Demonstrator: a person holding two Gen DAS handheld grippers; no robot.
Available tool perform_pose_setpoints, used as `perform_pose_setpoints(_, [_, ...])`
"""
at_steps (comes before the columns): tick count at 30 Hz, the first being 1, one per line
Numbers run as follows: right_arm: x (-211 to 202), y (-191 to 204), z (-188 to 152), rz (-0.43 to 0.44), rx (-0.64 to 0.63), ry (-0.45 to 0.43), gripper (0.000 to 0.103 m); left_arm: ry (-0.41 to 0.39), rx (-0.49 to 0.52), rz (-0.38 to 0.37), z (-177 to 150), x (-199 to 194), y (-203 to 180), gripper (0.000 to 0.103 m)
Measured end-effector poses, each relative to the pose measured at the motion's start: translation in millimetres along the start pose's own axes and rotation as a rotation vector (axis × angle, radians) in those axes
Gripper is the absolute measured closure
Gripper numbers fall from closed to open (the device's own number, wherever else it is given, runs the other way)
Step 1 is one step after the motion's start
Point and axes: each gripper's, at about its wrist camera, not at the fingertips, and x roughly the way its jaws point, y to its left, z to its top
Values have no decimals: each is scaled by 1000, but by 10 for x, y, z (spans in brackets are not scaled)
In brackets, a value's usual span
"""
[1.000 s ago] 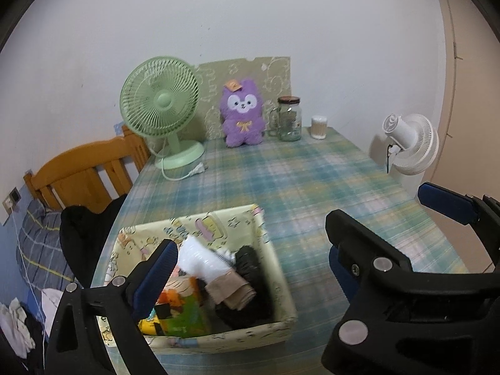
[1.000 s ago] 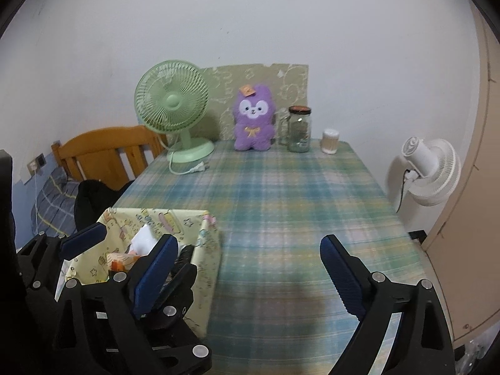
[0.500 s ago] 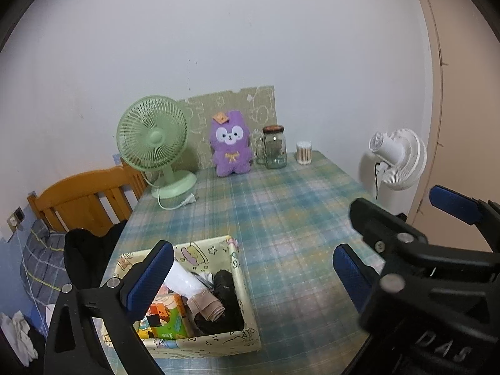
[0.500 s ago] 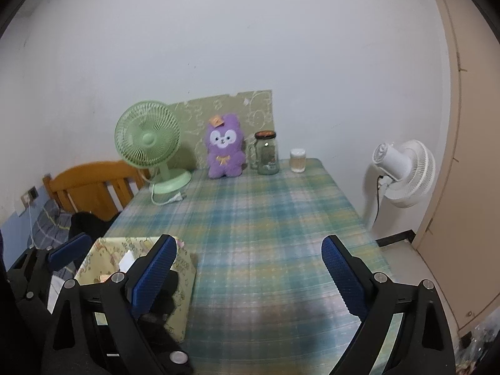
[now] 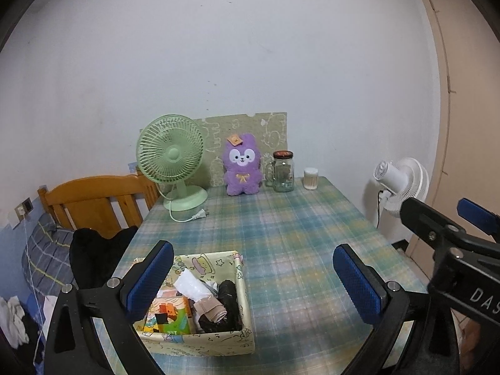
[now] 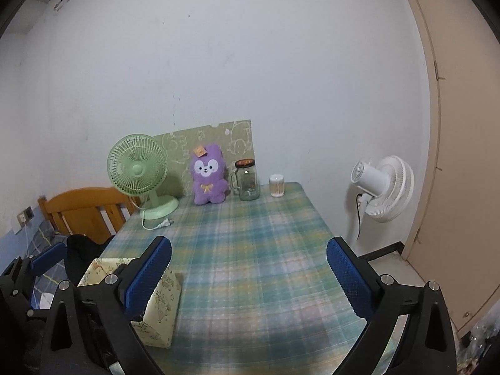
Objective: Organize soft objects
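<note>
Hovering both grippers above the near end of the plaid table [image 5: 300, 237] right now, and neither one is carrying anything. The left gripper [image 5: 253, 278] is spread wide with nothing between its blue pads, and the right gripper [image 6: 250, 276] is gaping just the same.

The soft stuff is sitting in the patterned storage box [image 5: 218, 342], which is at the near left corner of the table. Inside the box I'm seeing a white rolled piece [image 5: 192, 287], a beige roll [image 5: 211, 307] and a black roll [image 5: 229, 304] packed tight next to a colourful carton [image 5: 168, 315]. The purple plush bunny [image 5: 242, 165] is sitting well apart from the box, at the far edge between the green desk fan [image 5: 172, 162] and the glass jar [image 5: 282, 172].

My guess is everything's about sorted, so I'm treating this as a checking step. If I'm going back into the box, I'm thinking a straight-down approach over the rolls, pinching one at its middle so it isn't unrolling, and keeping the fingers off the thin cardboard wall.
</note>
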Motion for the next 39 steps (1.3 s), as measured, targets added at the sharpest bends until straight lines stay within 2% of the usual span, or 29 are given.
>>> perform_pose_setpoints(11, [-118,-8,23,-2,-21,-30,2,-40,-60,22,14,-133,109,0])
perform_pose_setpoints(39, [-64,-53,-43,-8,-11,-20,0,-32,-81,28,-21,-129,164,0])
